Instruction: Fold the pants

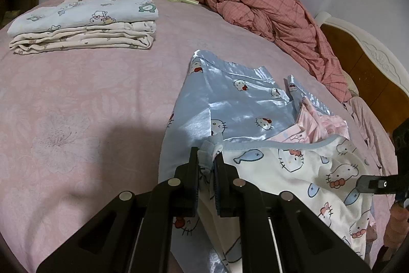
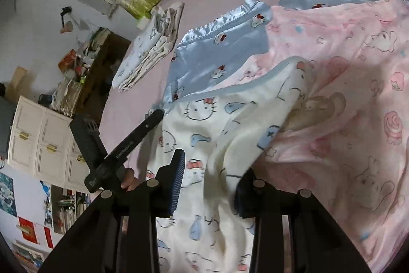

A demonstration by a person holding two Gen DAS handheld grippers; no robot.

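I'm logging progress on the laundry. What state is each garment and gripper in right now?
left gripper: shut on the white pants' waistband corner.
right gripper: jaws apart, white fabric between them.
white pants: unfolded, lifted.
blue satin pants: spread flat.
pink garment: crumpled.
folded stack: folded.

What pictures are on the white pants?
The white pants have cartoon cat faces with pink bows and little blue fish, with pale blue trim. Clearest in the right wrist view.
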